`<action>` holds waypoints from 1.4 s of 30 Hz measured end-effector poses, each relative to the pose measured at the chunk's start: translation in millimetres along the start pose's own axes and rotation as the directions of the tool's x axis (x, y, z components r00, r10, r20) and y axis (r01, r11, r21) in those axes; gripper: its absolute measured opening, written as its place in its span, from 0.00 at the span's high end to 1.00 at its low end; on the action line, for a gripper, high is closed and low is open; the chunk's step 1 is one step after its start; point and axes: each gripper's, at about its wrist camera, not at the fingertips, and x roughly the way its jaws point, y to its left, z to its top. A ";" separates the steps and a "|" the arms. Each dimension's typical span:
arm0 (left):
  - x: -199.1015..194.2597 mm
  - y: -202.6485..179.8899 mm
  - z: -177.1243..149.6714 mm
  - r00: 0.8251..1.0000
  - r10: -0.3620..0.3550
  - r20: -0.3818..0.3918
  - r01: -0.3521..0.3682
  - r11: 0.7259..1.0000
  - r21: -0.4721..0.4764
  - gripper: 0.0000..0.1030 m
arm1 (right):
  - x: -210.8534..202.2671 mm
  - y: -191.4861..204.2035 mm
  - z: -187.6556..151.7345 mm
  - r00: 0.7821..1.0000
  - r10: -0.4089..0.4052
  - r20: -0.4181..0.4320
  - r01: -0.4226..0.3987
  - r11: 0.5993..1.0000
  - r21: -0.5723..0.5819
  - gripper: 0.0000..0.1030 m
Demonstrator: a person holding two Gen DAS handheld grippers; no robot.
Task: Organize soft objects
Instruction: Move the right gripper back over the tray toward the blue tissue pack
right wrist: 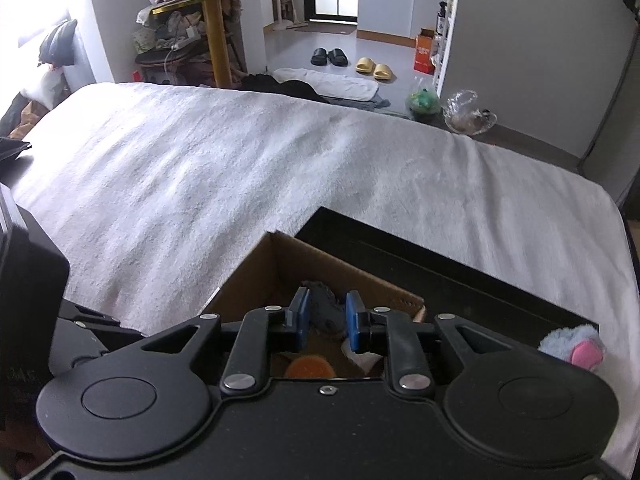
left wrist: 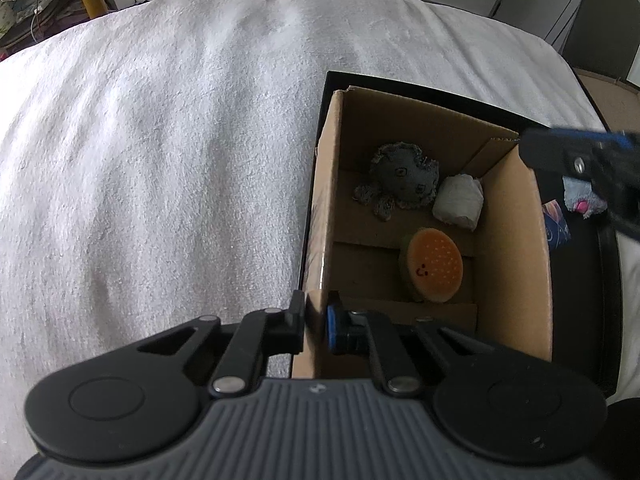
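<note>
Open brown cardboard box [left wrist: 516, 240] sits on black tray on white towel-covered bed [left wrist: 160, 140]; serves as bin for soft objects.

Inside box: grey plush octopus [left wrist: 404, 178] at far end, white rolled cloth bundle [left wrist: 458, 200] just beside it, orange round smiley sponge [left wrist: 436, 266] nearer.

Left gripper [left wrist: 316, 322] pinches box's near-left wall, jaws nearly closed on cardboard; likely steadying box.

Right gripper [right wrist: 326, 320] hangs above box, jaws narrowly parted, nothing held.

Blue-pink fluffy toy [right wrist: 576, 348] lies outside box, on tray to right; not yet stowed.
</note>
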 end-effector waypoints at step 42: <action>5.3 -49.7 11.9 0.987 0.160 -0.033 -0.156 0.983 0.098 0.50 | 17.7 -114.2 -106.7 0.994 -0.074 -0.075 0.094 0.950 0.299 0.27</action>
